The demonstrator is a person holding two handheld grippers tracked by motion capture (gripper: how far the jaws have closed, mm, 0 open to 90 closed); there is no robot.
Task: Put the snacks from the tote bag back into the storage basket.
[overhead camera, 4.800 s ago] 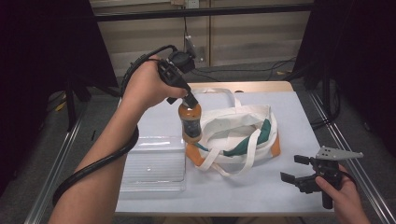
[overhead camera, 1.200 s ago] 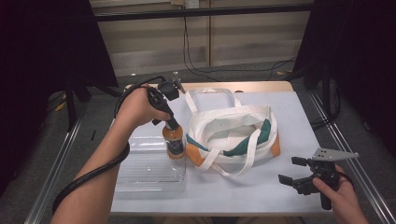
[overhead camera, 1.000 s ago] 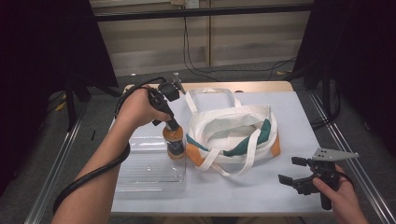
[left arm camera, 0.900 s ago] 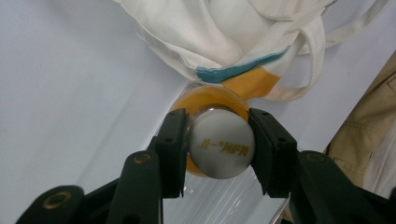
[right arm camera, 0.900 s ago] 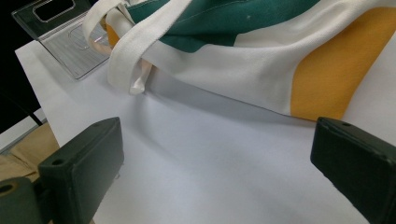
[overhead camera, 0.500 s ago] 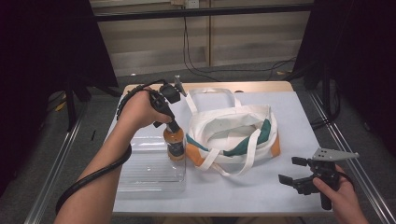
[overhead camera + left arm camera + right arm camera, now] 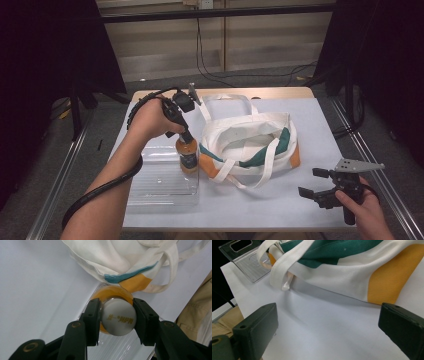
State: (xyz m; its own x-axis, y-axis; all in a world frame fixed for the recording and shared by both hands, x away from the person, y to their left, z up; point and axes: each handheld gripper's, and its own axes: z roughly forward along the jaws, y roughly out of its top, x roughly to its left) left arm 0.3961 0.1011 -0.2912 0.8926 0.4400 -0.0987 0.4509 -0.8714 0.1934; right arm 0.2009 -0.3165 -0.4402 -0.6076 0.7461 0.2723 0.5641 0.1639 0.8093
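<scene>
The step in hand looks like a transfer of the small orange drink bottle with a white cap [image 7: 118, 316] into the clear ribbed plastic tray [image 7: 162, 182]. The left gripper [image 7: 117, 317] is clamped on the cap, one black jaw pressed against each side of it, with the bottle hanging straight below the jaws and standing upright at the tray's right edge — I cannot tell for sure whether its base already bears on the tray floor. Just beyond the jaw tips lies the white canvas tote bag with green and orange panels [image 7: 250, 145], close beside the bottle.

The next move, as I judge it, calls for settling the bottle flat, then parting the jaws evenly and lifting straight up so the cap is not dragged sideways and the bottle tipped toward the bag.

The left forearm reaches in from below, wrist bent so that the gripper points steeply down. The right gripper [image 7: 320, 187] idles low near the table's [image 7: 320, 125] front right corner, its jaws spread wide around nothing — bare white tabletop between them, the bag's orange corner ahead.
</scene>
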